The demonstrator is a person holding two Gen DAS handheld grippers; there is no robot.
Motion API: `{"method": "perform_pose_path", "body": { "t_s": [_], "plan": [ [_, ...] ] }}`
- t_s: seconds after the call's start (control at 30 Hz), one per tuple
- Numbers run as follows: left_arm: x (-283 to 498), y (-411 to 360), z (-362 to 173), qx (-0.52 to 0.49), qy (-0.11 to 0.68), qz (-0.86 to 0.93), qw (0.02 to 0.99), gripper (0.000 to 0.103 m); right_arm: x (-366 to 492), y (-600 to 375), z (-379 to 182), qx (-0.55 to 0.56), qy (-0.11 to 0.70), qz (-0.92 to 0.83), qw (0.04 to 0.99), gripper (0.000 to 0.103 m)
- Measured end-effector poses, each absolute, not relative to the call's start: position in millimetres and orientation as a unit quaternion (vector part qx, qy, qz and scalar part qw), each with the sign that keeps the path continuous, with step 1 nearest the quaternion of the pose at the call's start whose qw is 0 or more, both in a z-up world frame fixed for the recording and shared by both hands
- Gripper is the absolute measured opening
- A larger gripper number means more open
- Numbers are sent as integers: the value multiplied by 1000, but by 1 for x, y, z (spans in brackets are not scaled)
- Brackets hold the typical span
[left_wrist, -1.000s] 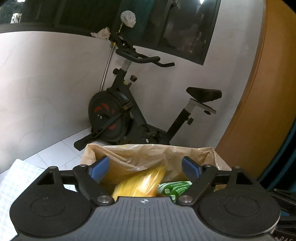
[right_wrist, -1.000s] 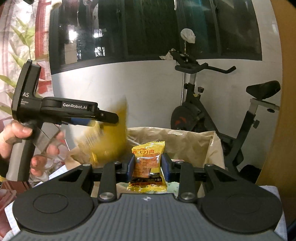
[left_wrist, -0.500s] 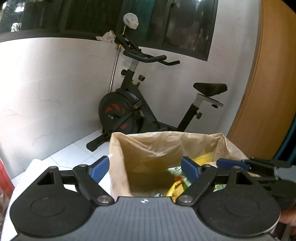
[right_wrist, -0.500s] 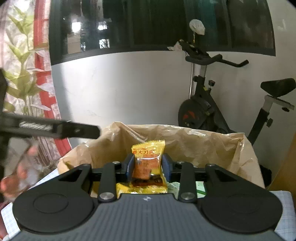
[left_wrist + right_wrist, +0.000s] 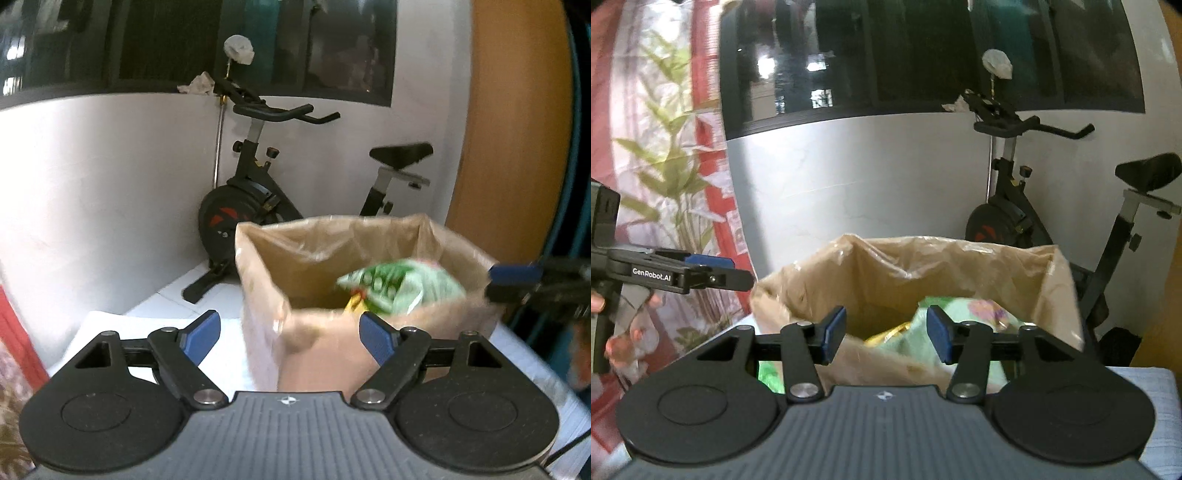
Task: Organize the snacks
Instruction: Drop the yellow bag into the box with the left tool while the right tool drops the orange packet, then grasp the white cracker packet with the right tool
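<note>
A brown paper bag [image 5: 325, 254] with a plastic liner stands open on the table. A blurred green snack packet [image 5: 399, 288] sticks up inside it. My left gripper [image 5: 288, 334] is open and empty, just short of the bag's near left corner. In the right wrist view, my right gripper [image 5: 886, 336] hangs over the bag [image 5: 960, 266] with its jaws opening and nothing between the pads. Below them lie the green packet [image 5: 979, 314] and a yellow wrapper [image 5: 890, 332]. The left gripper [image 5: 735, 275], held by a hand [image 5: 624, 339], shows at the left; the right gripper [image 5: 496, 284] pokes in at the bag's right rim.
An exercise bike [image 5: 258, 199] stands on the floor behind the bag, against a white wall under a dark window. A wooden panel [image 5: 517, 129] rises at the right. A red curtain with a leaf print [image 5: 665, 166] hangs at the left. A white cloth [image 5: 229, 362] covers the table.
The right gripper's jaws widened and let go of the yellow-orange snack packet, which is gone from between them. The left gripper drew back to the left, away from over the bag.
</note>
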State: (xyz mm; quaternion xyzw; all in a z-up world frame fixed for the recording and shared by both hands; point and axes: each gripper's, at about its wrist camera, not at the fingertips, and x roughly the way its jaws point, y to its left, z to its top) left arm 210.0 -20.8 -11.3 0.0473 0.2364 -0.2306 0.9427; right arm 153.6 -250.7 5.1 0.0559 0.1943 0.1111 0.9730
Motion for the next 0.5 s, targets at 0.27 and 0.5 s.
{"method": "perform_pose_path", "body": {
  "t_s": [0.27, 0.5],
  "plan": [
    [176, -16, -44, 15, 239, -206, 949, 85, 107, -266, -33, 36, 242, 106, 964, 52],
    [168, -18, -73, -21, 274, -180, 945, 85, 87, -274, -95, 26, 317, 77, 945, 52]
  ]
}}
